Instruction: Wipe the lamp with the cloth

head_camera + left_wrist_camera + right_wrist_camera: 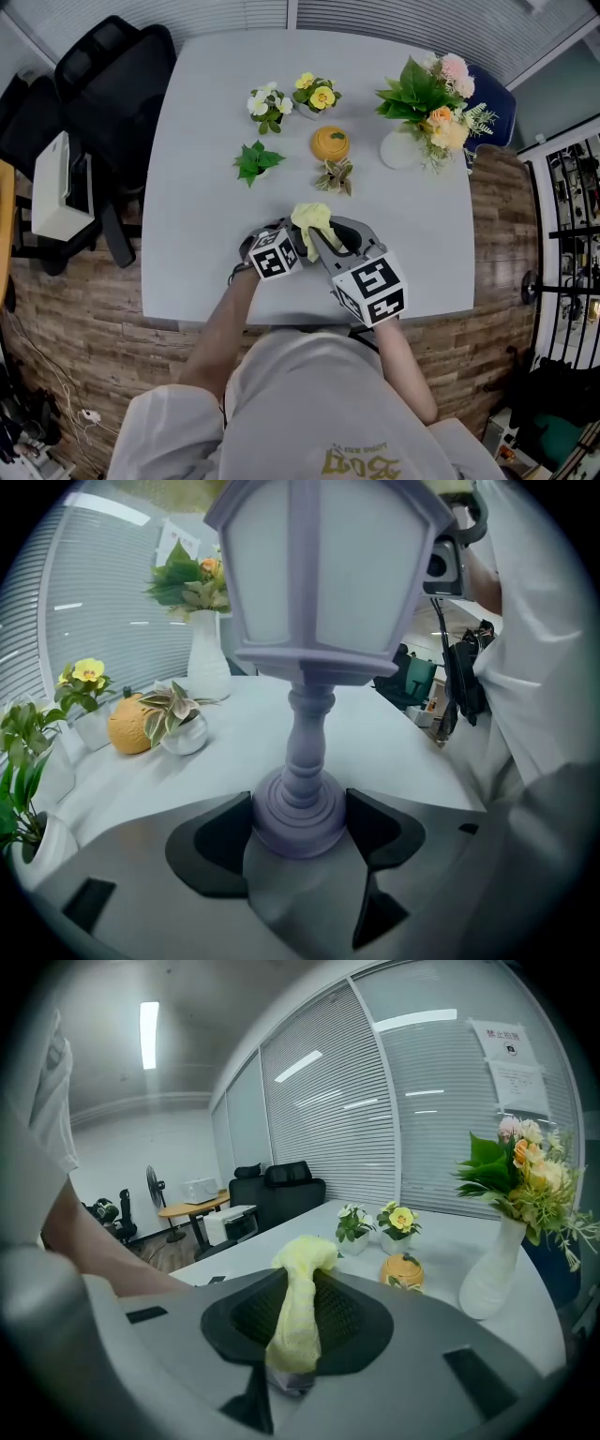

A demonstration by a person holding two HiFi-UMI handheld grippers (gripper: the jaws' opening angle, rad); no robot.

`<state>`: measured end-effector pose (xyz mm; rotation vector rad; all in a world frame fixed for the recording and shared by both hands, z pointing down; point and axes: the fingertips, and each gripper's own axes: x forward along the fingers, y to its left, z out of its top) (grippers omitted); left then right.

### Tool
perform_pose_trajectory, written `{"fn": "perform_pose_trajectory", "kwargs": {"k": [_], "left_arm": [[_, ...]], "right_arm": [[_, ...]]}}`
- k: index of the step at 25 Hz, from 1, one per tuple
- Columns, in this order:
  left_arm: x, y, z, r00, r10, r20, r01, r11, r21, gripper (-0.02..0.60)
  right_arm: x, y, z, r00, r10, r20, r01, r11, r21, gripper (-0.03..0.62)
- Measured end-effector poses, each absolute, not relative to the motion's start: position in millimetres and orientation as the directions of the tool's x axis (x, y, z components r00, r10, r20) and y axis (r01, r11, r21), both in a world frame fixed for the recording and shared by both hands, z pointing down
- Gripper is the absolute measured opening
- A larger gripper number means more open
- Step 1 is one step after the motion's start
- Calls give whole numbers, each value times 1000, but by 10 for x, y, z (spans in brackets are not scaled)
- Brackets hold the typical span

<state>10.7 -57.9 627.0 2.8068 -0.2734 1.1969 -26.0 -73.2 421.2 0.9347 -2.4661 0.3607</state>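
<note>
**Lamp clamped at the base, cloth at its top; wiping looks barely begun.**

The left gripper (300, 822) has its fingers closed on the round foot of the lamp (319, 574), which is upright at the middle of the bench's (206, 234) near edge. The right gripper (295, 1321) has its fingers pinched shut on the yellow cloth (302, 1269). In the head view the cloth sits bunched over the lamp's top. My judgement is that only the top is being reached, and the panes, stem and foot remain. Towards the far right corner, the white vase (401, 150) holds a mixed bouquet. Across the far half, small pots hold white flowers (267, 105), yellow flowers (316, 94), a green plant (255, 161) and a variegated plant (336, 176). The contents of the orange pumpkin jar (330, 143) are unseen.
</note>
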Motion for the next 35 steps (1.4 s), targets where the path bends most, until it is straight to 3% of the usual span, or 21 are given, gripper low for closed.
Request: {"fn": "perform_pose_trajectory", "kwargs": {"k": [19,35], "left_arm": [[107,-581,6284,676,-128,725,-194,-981,8,313],[103,-576,6277,674,-131,728,-197,-980,6,313]], "right_arm": [[-273,-523,4192,-663,-534,525,-629,777,-4,84],[-10,-399,4241,-651,-543,530,-671,739,-67,83]]}}
